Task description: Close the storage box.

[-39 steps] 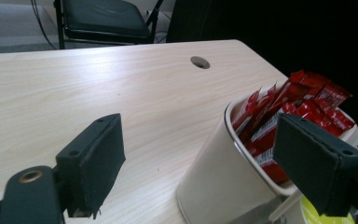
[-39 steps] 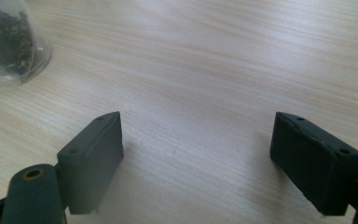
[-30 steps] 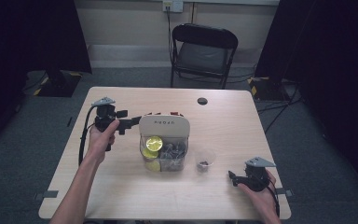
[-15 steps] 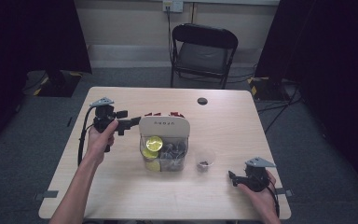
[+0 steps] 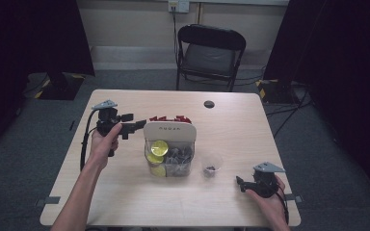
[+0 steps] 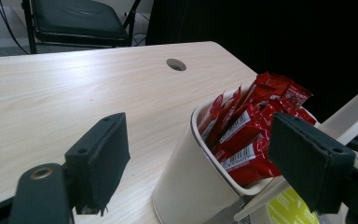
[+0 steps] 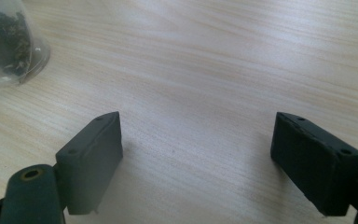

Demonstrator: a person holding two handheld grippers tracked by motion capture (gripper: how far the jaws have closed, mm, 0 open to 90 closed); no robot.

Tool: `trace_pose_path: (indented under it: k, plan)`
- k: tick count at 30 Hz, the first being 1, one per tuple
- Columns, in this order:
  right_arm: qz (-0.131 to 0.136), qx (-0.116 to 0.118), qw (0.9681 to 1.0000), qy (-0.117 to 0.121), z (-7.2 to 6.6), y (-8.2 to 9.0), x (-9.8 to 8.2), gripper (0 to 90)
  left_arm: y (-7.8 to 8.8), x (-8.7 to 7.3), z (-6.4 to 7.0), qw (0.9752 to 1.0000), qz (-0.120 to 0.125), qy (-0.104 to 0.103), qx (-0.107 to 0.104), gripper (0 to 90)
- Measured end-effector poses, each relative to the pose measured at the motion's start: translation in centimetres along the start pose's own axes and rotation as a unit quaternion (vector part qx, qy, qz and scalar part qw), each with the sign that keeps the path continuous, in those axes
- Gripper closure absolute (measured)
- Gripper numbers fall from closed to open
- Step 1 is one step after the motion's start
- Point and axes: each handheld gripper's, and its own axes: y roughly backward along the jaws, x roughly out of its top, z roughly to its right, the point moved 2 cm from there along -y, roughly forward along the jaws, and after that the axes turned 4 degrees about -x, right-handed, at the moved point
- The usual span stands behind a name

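Note:
A white snack organizer [image 5: 169, 132] stands mid-table with its lid raised. Red wrapped bars [image 5: 168, 118] fill its back cup, and yellow-topped pods [image 5: 160, 147] and grey sachets lie in the clear front bin. My left gripper [image 5: 136, 126] hovers at the organizer's back left corner. Its jaws have just been closing a little and still stand apart. In the left gripper view [image 6: 200, 158] the white cup's wall [image 6: 186, 186] and the red bars [image 6: 251, 126] show between the jaws, untouched. My right gripper [image 5: 238, 184] rests open near the front right edge, over bare wood [image 7: 203, 158].
A small clear cup [image 5: 212, 166] with dark contents stands right of the organizer and shows at the upper left of the right gripper view [image 7: 9, 46]. A cable hole [image 5: 209, 104] lies near the table's far edge. A black folding chair [image 5: 209, 53] stands beyond it.

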Motion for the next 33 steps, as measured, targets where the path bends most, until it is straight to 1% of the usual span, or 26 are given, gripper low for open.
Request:
trace_pose_path:
  k: [2, 5, 7, 10, 14, 15, 17, 21, 25, 33]
  plan:
    - [0.0, 0.0, 1.0, 0.0, 0.0, 0.0, 0.0, 16.2, 0.1, -0.1, 0.1, 1.0, -0.001, -0.001, -0.004, 20.2]
    - [0.0, 0.0, 1.0, 0.0, 0.0, 0.0, 0.0, 16.2, 0.0, -0.2, 0.3, 1.0, -0.006, -0.005, 0.0, 20.0]
    - [0.0, 0.0, 1.0, 0.0, 0.0, 0.0, 0.0, 16.2, -0.1, -0.2, 0.6, 0.9999, -0.009, -0.008, -0.002, 20.0]
    - [0.0, 0.0, 1.0, 0.0, 0.0, 0.0, 0.0, 16.2, -0.2, -0.3, 1.0, 0.9998, -0.013, -0.015, 0.0, 19.7]
    - [0.0, 0.0, 1.0, 0.0, 0.0, 0.0, 0.0, 16.2, 0.1, -0.4, 1.2, 0.9997, -0.017, -0.02, 0.003, 19.0]
    - [0.0, 0.0, 1.0, 0.0, 0.0, 0.0, 0.0, 16.2, 0.1, -0.4, 1.3, 0.9997, -0.013, -0.018, 0.001, 18.5]
    - [0.0, -0.001, 1.0, -0.001, 0.0, 0.0, 0.0, 16.2, 0.3, -0.5, 1.3, 0.9997, -0.016, -0.02, 0.003, 18.3]
    - [0.0, -0.001, 1.0, -0.001, 0.0, 0.0, 0.0, 16.1, 0.2, -0.5, 1.3, 0.9997, -0.015, -0.018, 0.002, 18.0]
    - [0.0, 0.0, 1.0, 0.0, 0.0, 0.0, 0.0, 16.0, 0.1, -0.6, 1.5, 0.9995, -0.021, -0.022, 0.001, 17.9]
    - [0.0, 0.001, 1.0, 0.0, 0.0, 0.0, 0.0, 16.0, 0.0, -0.8, 1.7, 0.9995, -0.025, -0.021, 0.001, 17.6]
